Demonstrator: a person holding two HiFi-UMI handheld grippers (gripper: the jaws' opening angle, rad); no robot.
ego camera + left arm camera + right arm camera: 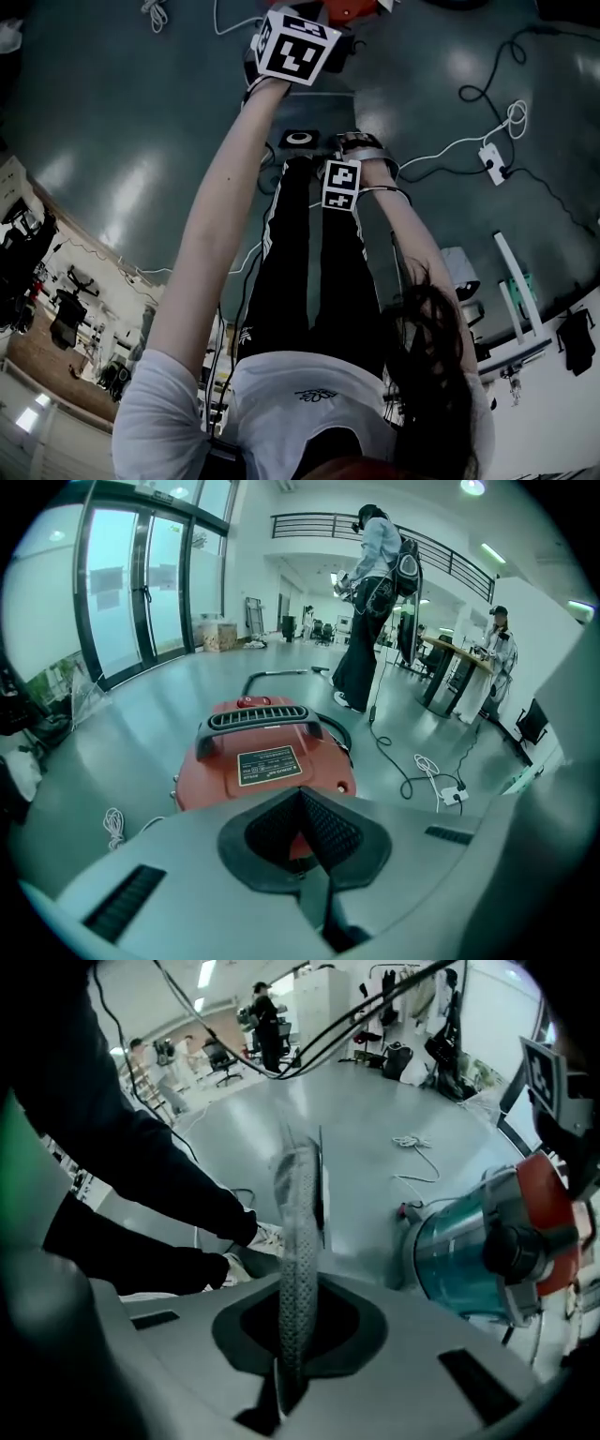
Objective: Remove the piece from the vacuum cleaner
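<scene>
The vacuum cleaner (267, 757) has a red lid with a black handle and sits on the floor just beyond my left gripper (302, 803). That gripper's pads meet with nothing between them. In the head view the left gripper (295, 47) is stretched out over the vacuum cleaner (352, 9) at the top edge. My right gripper (342, 183) hangs lower, in front of the person's legs. In the right gripper view the right gripper (298, 1176) is shut and empty. To its right stand the vacuum cleaner's teal drum (459, 1255) and a black fitting (511, 1251) on its side.
Cables and a white power strip (492, 161) lie on the grey floor to the right of the vacuum cleaner. The person's black trouser legs and shoes (141, 1232) fill the left of the right gripper view. Other people (370, 602) and desks stand further off.
</scene>
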